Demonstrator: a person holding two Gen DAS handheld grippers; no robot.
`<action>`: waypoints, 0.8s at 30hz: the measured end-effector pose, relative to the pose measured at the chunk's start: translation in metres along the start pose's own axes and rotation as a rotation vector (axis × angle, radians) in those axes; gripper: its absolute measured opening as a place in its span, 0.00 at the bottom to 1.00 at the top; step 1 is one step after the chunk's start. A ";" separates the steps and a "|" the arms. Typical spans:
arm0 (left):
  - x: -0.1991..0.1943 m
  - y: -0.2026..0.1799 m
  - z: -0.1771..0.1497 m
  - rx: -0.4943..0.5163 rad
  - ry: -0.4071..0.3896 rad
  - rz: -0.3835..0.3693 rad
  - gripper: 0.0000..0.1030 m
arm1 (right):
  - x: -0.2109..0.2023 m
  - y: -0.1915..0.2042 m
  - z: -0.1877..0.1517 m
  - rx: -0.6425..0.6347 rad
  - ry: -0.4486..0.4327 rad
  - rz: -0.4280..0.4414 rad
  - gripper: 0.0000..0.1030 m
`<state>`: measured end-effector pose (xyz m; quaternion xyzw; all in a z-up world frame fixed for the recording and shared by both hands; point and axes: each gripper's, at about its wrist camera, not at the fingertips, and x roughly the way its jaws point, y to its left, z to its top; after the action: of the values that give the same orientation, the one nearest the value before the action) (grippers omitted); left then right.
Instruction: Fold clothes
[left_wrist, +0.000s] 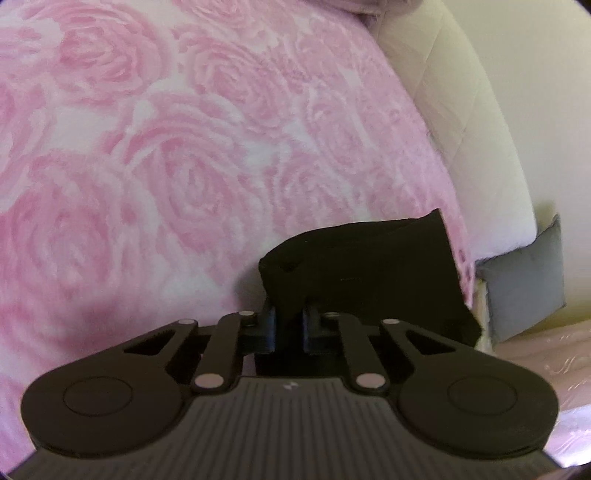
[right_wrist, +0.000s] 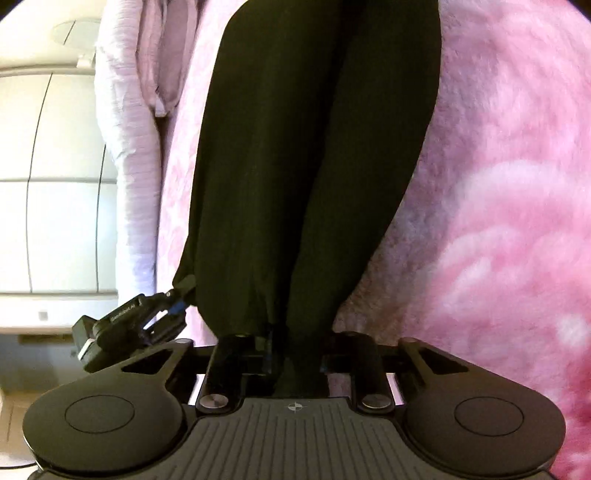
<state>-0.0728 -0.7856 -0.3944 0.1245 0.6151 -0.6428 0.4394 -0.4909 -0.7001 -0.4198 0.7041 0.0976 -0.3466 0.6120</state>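
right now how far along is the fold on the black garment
Early to midway, by the look of it. Both grippers are clamped on the black garment: the left gripper pinches an already doubled-over end, the right gripper another edge. The length between them lies stretched along the pink blanket. Left: bring the held edges over, lay the garment flat, release.

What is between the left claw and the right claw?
Only the black garment spans between the left claw and the right claw, both shut on it, in the right wrist view.
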 end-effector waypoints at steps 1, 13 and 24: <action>-0.005 -0.005 -0.009 -0.010 -0.007 0.000 0.08 | -0.005 0.002 0.004 -0.033 0.027 0.002 0.15; -0.040 -0.069 -0.146 0.097 0.032 0.112 0.08 | -0.104 -0.014 0.089 -0.402 0.268 -0.249 0.30; -0.044 -0.123 -0.192 0.510 0.117 0.186 0.39 | -0.150 -0.006 -0.049 -0.396 -0.133 -0.291 0.65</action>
<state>-0.2082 -0.6122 -0.3205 0.3241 0.4434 -0.7255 0.4148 -0.5876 -0.6100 -0.3327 0.5248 0.2233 -0.4507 0.6867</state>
